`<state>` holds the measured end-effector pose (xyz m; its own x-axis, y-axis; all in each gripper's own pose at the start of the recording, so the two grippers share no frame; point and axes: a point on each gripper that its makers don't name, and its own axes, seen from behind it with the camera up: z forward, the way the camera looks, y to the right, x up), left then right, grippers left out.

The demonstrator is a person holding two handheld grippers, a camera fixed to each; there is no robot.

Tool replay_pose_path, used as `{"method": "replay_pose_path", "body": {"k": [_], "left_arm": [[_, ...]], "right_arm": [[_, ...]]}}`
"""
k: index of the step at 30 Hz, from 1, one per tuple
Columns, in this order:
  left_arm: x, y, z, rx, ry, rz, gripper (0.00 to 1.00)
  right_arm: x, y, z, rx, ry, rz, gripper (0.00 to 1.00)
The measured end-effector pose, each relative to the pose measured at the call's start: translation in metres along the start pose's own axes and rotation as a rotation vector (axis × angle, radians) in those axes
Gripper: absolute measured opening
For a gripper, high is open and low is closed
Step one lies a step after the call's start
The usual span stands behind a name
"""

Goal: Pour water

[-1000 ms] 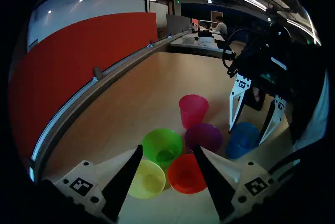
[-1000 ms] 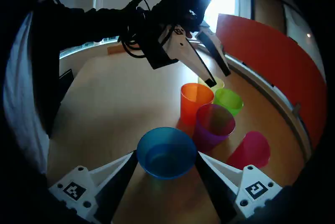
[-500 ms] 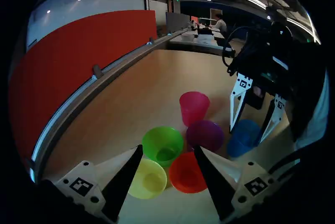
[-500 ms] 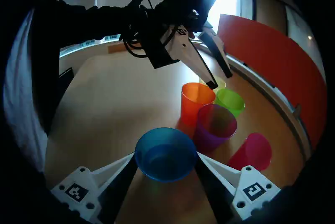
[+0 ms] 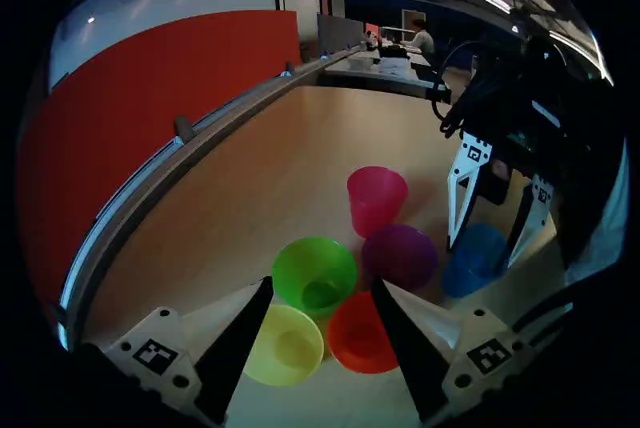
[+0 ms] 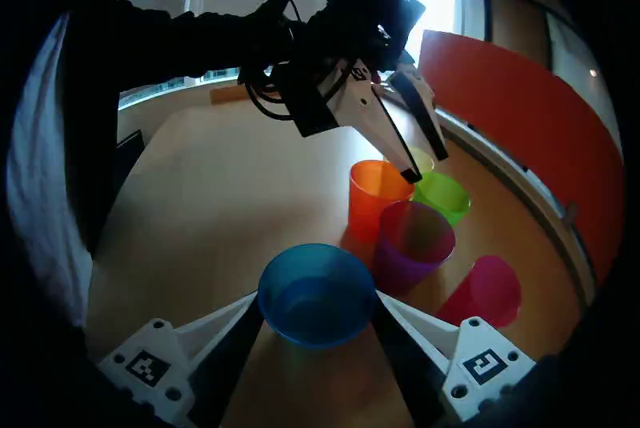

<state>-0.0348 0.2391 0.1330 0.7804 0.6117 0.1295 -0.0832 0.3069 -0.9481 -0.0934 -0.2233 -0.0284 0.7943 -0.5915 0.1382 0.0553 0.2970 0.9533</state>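
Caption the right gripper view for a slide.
Right gripper grips a blue cup of water; left gripper hovers open by the orange cup.

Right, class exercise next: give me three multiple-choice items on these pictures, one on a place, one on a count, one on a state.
1. Which cup sits between the right gripper's fingers? A the pink cup; B the green cup; C the blue cup.
2. How many cups are in view? A six; B four; C eight.
3. The left gripper is: A shut on the orange cup; B open, holding nothing; C shut on the yellow cup.
Answers: 1 C, both fingers flank the blue cup. 2 A, pink, purple cup, green, yellow, orange, blue. 3 B, its fingers stand apart above the cups.
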Motion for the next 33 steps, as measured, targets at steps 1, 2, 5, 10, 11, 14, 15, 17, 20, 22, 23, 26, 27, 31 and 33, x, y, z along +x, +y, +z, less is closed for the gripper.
{"method": "replay_pose_path", "body": {"k": [1, 2, 5, 10, 11, 14, 15, 17, 20, 22, 23, 26, 27, 31, 33], "left_arm": [[0.0, -0.001, 0.001, 0.001, -0.002, 0.0, 0.9], [0.0, -0.001, 0.001, 0.002, -0.003, 0.0, 0.9], [0.0, -0.003, 0.004, 0.002, -0.005, -0.004, 0.9], [0.001, -0.005, 0.009, 0.002, -0.008, -0.005, 0.9], [0.001, -0.005, 0.01, 0.003, -0.008, -0.004, 0.9], [0.001, -0.005, 0.012, 0.0, -0.009, -0.003, 0.9], [0.001, -0.005, 0.013, -0.001, -0.011, -0.002, 0.91], [0.0, -0.005, 0.014, -0.003, -0.014, -0.002, 0.91], [-0.002, -0.006, 0.016, -0.001, -0.02, -0.004, 0.91], [-0.002, -0.007, 0.018, -0.002, -0.021, -0.005, 0.9], [-0.002, -0.007, 0.018, -0.003, -0.022, -0.006, 0.9], [-0.003, -0.007, 0.02, -0.005, -0.025, -0.004, 0.9], [-0.003, -0.007, 0.021, -0.005, -0.027, -0.003, 0.9], [-0.004, -0.006, 0.022, -0.009, -0.031, 0.001, 0.91], [-0.003, -0.005, 0.023, -0.01, -0.031, 0.002, 0.9]], "right_arm": [[0.0, 0.0, 0.0, 0.001, 0.001, -0.001, 0.92], [0.0, -0.001, 0.0, 0.003, 0.001, -0.002, 0.92], [0.0, -0.001, 0.0, 0.006, 0.003, -0.005, 0.92], [0.0, -0.002, -0.001, 0.01, 0.005, -0.008, 0.92], [0.0, -0.002, -0.001, 0.011, 0.005, -0.008, 0.92], [0.0, -0.003, -0.001, 0.013, 0.005, -0.009, 0.92], [0.0, -0.003, -0.001, 0.013, 0.005, -0.009, 0.92], [0.0, -0.003, -0.001, 0.014, 0.005, -0.009, 0.92], [0.0, -0.003, -0.001, 0.015, 0.004, -0.011, 0.92], [0.0, -0.003, -0.001, 0.015, 0.005, -0.011, 0.92], [0.0, -0.003, -0.001, 0.015, 0.005, -0.012, 0.92], [0.0, -0.004, -0.001, 0.018, 0.006, -0.014, 0.91], [0.0, -0.004, -0.001, 0.019, 0.007, -0.015, 0.91], [0.0, -0.006, -0.001, 0.019, 0.013, -0.021, 0.91], [0.0, -0.006, -0.001, 0.017, 0.017, -0.021, 0.91]]}}
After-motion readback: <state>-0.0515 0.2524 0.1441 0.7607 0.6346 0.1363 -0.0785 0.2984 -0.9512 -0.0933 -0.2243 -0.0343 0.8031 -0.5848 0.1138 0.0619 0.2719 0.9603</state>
